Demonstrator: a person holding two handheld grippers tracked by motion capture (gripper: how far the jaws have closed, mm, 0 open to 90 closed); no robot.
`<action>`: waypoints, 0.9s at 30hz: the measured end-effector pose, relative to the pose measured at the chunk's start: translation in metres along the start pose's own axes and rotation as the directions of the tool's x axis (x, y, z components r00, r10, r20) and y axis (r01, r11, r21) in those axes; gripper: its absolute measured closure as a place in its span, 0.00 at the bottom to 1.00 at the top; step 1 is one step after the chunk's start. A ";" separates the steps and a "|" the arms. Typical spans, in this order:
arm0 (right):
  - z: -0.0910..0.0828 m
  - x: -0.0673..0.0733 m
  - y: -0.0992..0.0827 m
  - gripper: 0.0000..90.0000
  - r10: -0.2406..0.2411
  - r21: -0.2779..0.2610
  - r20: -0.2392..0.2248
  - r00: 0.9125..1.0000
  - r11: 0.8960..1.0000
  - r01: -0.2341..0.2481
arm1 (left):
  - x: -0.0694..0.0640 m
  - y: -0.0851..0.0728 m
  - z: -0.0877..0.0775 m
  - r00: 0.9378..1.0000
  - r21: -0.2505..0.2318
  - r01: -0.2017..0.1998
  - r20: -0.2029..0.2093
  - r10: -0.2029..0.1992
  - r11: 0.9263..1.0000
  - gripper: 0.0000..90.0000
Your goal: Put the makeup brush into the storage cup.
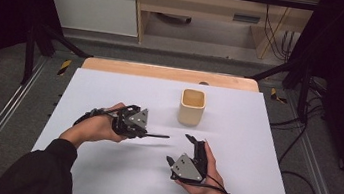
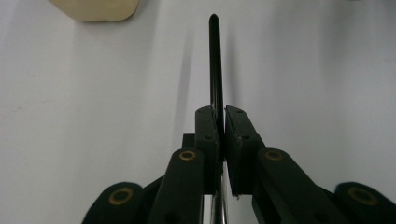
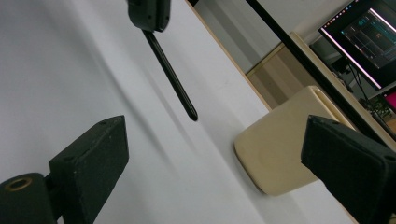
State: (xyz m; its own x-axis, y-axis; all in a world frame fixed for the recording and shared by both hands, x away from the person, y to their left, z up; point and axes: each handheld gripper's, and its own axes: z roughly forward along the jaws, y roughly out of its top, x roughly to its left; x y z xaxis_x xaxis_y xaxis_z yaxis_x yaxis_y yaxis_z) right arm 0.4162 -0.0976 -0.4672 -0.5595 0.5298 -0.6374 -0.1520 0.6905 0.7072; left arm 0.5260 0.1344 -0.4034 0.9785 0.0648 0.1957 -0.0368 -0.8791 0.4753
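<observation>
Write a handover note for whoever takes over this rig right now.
Left gripper: shut on the black pen, held level above the table, tip pointing toward the right gripper.
Right gripper: open, empty, near the table's front edge.
Cup: upright, standing behind both grippers; nothing visible inside.
Done: pen is picked up.
Left, likely: put the pen in the cup.

The pen looks like glossy black plastic, and the cup is matt cream, maybe plastic or ceramic. The tabletop is smooth matt white with a bare wood edge at the back.
</observation>
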 end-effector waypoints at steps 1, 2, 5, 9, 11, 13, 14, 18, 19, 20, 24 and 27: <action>0.001 0.002 0.001 0.10 -0.006 0.004 0.000 1.000 1.000 0.006 | -0.001 0.003 0.001 1.000 -0.009 0.002 0.002 -0.002 1.000 0.94; 0.002 0.003 0.002 0.11 -0.024 0.005 0.003 1.000 1.000 0.024 | -0.002 0.004 0.002 1.000 -0.019 0.005 0.002 -0.005 1.000 0.94; 0.005 0.006 0.003 0.12 -0.055 0.007 0.013 0.998 0.998 0.055 | -0.003 0.009 0.003 1.000 -0.028 0.004 0.003 -0.004 1.000 0.94; 0.008 0.008 0.006 0.14 -0.093 0.028 0.026 0.995 0.995 0.093 | -0.003 0.015 0.002 1.000 -0.025 -0.010 0.001 0.010 1.000 0.94; 0.009 0.009 0.008 0.15 -0.108 0.029 0.029 0.994 0.994 0.107 | -0.003 0.017 0.002 1.000 -0.027 -0.012 0.000 0.012 1.000 0.94; 0.010 0.009 0.009 0.15 -0.121 0.033 0.032 0.992 0.992 0.120 | -0.003 0.019 0.001 1.000 -0.028 -0.016 0.001 0.016 0.999 0.94; 0.011 0.009 0.010 0.15 -0.126 0.032 0.031 0.992 0.992 0.125 | -0.003 0.019 0.001 1.000 -0.030 -0.016 0.002 0.016 0.999 0.94; 0.013 0.008 0.009 0.14 -0.114 0.036 0.033 0.993 0.993 0.113 | -0.002 0.022 -0.001 1.000 -0.040 -0.016 -0.002 0.016 0.999 0.94; 0.013 0.007 0.009 0.13 -0.121 0.042 0.031 0.992 0.992 0.120 | -0.002 0.022 -0.001 1.000 -0.038 -0.016 0.000 0.016 0.999 0.94; 0.013 0.007 0.009 0.12 -0.111 0.042 0.031 0.993 0.993 0.110 | -0.002 0.023 -0.002 1.000 -0.035 -0.017 -0.002 0.017 0.999 0.94; 0.013 0.005 0.008 0.10 -0.119 0.053 0.032 0.992 0.992 0.117 | -0.003 0.025 -0.002 1.000 -0.045 -0.007 -0.002 0.007 0.999 0.94; 0.013 0.004 0.008 0.09 -0.121 0.054 0.040 0.992 0.992 0.118 | -0.003 0.028 -0.003 1.000 -0.041 -0.016 0.004 0.017 0.999 0.94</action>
State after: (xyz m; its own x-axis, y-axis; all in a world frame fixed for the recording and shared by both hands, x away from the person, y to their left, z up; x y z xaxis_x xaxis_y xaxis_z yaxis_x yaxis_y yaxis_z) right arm 0.4233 -0.0833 -0.4684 -0.5045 0.4617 -0.7296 -0.1730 0.7739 0.6093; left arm 0.5218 0.1113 -0.3885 0.9786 0.0484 0.2002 -0.0612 -0.8597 0.5072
